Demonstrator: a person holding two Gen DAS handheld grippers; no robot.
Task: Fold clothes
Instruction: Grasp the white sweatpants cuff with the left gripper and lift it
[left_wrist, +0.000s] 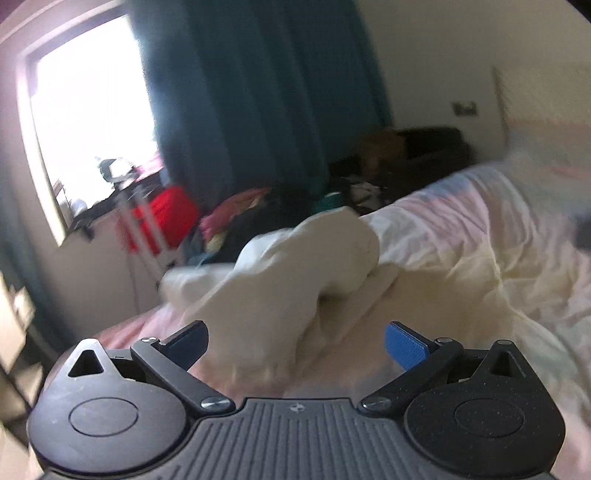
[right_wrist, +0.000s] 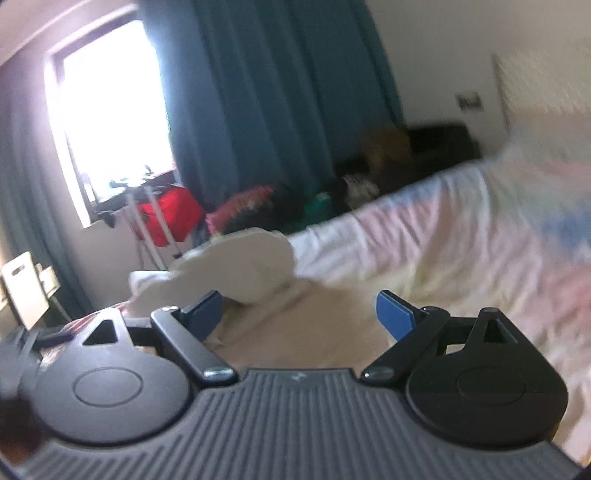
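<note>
The cream garment (left_wrist: 295, 273) lies crumpled in a loose heap on the bed (left_wrist: 480, 236), near the bed's left edge, its bulk rising into a rounded fold at the far side and trailing toward the near side in a flatter spread; in the right wrist view the same garment (right_wrist: 240, 266) sits left of centre, ahead of the fingers. The bed is covered with a pale sheet with pink and blue patches and fills the right and near parts of both views. Behind it hangs a dark teal curtain (left_wrist: 258, 92), beside a bright window (left_wrist: 88, 118) on the left. On the floor at the far side lies a jumble of coloured clothes (left_wrist: 236, 218), with a red item (left_wrist: 166, 218) on a rack below the window. The left gripper (left_wrist: 295, 343) hovers just above the near part of the garment, its blue-padded fingers spread wide apart and holding nothing. The right gripper (right_wrist: 299, 314) is likewise spread open and empty over the sheet, with its left finger (right_wrist: 205, 310) just beside the garment's near edge; whether it touches the cloth cannot be told through the blur.
</note>
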